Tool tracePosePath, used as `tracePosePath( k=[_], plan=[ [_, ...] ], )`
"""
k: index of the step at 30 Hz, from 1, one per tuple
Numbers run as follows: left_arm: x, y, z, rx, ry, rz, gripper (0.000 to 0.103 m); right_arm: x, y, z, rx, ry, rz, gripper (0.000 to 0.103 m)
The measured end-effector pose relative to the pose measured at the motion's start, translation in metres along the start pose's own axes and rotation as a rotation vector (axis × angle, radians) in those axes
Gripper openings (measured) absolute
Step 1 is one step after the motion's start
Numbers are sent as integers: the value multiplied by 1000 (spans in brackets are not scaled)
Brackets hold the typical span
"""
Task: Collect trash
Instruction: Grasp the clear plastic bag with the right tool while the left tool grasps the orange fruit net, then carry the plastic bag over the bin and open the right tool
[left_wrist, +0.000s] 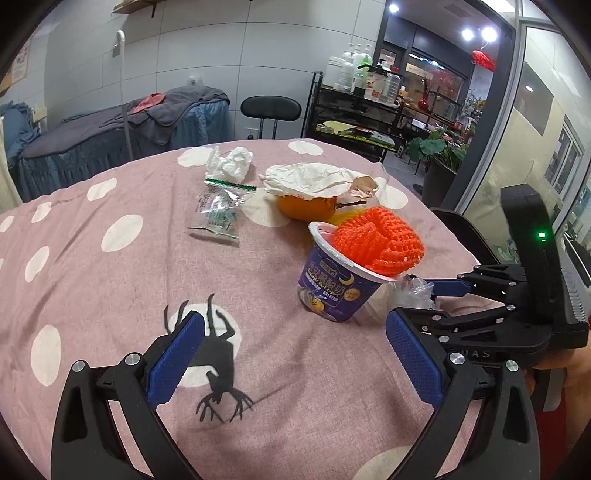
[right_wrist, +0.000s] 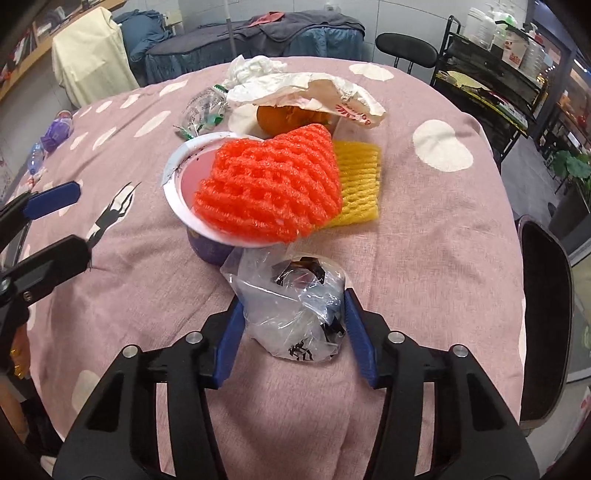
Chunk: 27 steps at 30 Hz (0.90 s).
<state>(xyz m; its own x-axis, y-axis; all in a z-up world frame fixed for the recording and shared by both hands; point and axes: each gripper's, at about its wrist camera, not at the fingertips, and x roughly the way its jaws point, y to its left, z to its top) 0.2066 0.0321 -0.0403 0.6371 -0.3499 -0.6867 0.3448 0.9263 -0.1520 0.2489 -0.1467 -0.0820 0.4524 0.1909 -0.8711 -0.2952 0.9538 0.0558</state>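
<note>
Right wrist view: at lower centre the right hand-held gripper (right_wrist: 293, 325) is closed around a crumpled clear plastic bag (right_wrist: 295, 314), both pads touching it on the tabletop (right_wrist: 424, 240). The pick-up step is judged in hand; lifting comes next. Just beyond, a yogurt cup (right_wrist: 207, 206) holds orange foam netting (right_wrist: 269, 184). At left, the left hand-held gripper (left_wrist: 295, 362) is spread open, empty.

**Trash clustered mid-table**

A foam net (right_wrist: 269, 188) sits in the yogurt cup (right_wrist: 177, 173). The plastic bag (right_wrist: 295, 314) lies just before the cup; another foam net (right_wrist: 360, 184) to its right; an orange (right_wrist: 273, 120) under a paper wrapper (right_wrist: 295, 92) behind, toward the table's (right_wrist: 424, 258) far edge.
</note>
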Motion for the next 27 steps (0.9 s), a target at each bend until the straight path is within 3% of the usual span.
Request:
tracePosePath(
  k=[8,15,19,20,23,27],
  plan=[
    [20,-39,31,138,5,-35,94,-43,-32,-26,130,-92,-18,50],
    [59,-87,47,313,94,-27,85,-70,-62,-49,229,-138,-35,50],
    [78,-95,49,330,132,-9,70,-76,-71,-61,263,-150,-35,50],
    [79,-96,48,325,133,-5,61,-77,-73,-63,269,-152,-33,50],
    [77,-94,50,286,124,-21,41,-79,-74,-70,283,-165,-26,50],
    [67,-95,51,269,90,-36,24,-82,-79,-75,300,-188,-21,50]
  ],
)
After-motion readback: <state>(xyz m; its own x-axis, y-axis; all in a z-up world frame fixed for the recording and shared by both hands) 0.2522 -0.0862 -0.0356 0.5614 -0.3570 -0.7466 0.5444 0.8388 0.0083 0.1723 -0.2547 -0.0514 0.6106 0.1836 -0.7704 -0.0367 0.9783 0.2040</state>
